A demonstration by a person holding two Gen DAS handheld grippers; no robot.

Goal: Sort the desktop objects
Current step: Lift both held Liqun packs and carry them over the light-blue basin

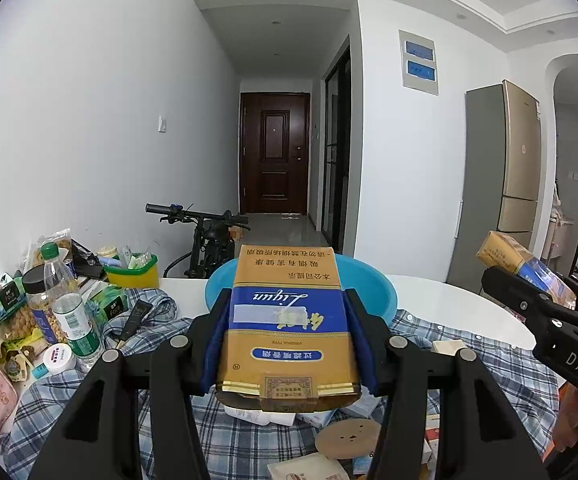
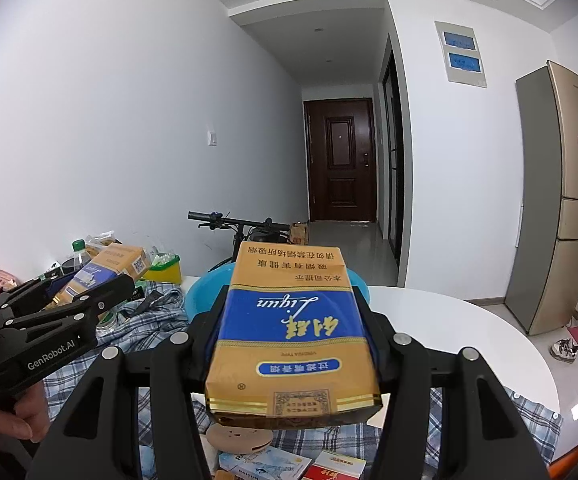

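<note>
Clamping one gold-and-blue cigarette pack (image 1: 289,320) in the left hand-held gripper (image 1: 289,312) and its twin (image 2: 293,328) in the right hand-held gripper (image 2: 293,320), the person held both above the cluttered worktop (image 1: 469,304), probably bound for the blue basin (image 1: 373,288).

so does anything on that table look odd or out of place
Yes: a plaid shirt lies crumpled across the white table, with small boxes strewn on it. Bottles and snack packets crowd the left edge. Both grippers hold matching gold-and-blue packs.
</note>
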